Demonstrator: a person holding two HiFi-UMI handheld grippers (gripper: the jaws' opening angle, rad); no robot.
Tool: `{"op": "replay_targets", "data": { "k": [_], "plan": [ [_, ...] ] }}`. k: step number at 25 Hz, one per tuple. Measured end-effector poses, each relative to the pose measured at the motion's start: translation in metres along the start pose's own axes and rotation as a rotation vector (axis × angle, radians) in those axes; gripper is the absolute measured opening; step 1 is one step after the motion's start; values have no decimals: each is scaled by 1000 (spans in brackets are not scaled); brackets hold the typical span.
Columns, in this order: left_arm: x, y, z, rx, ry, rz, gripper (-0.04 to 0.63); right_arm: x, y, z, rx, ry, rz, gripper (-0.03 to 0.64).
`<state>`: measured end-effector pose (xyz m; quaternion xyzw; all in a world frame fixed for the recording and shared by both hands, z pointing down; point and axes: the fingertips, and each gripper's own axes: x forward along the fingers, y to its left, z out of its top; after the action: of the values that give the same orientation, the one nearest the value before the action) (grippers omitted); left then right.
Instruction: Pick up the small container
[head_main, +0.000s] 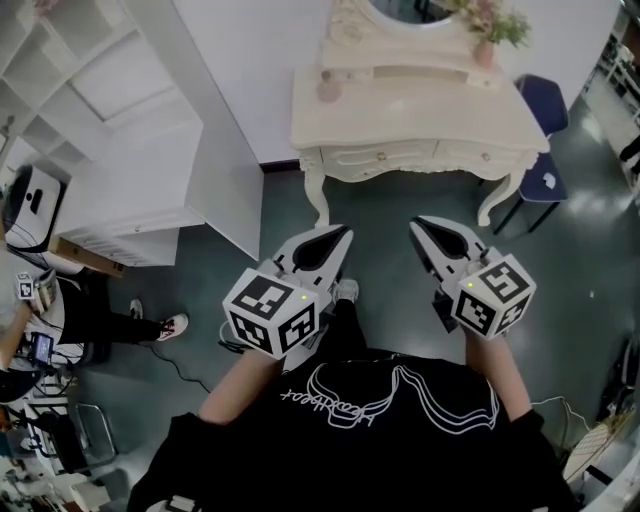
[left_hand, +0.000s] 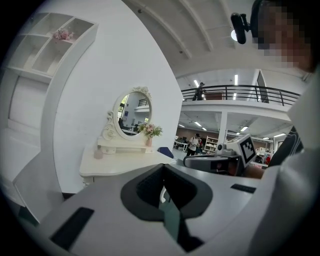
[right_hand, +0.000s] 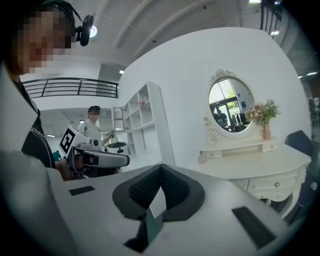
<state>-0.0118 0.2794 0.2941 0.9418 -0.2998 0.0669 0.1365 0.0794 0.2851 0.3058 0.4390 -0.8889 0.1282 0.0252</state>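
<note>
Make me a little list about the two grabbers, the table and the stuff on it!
Left gripper: jaws together, empty
Right gripper: jaws together, empty
Dressing table: cream, ahead of both grippers
Small container: pinkish, on the table's left side, untouched
Mirror: oval, at the table's back
Flower vase: pink, beside the mirror

A small container (head_main: 329, 90) is being carried on the cream dressing table (head_main: 420, 112), beside a raised shelf (head_main: 400, 73) on which a flower vase (head_main: 484, 52) is being held.
</note>
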Motion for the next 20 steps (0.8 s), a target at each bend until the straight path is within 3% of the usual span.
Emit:
{"op": "replay_targets", "data": {
  "k": [14,20],
  "plan": [
    [117,191,49,-33,82,-23,3,177,-123,49,72,15,-45,5],
    [153,274,71,-72,74,-16,3,245,-157,74,55,33,-59,5]
  ]
}}
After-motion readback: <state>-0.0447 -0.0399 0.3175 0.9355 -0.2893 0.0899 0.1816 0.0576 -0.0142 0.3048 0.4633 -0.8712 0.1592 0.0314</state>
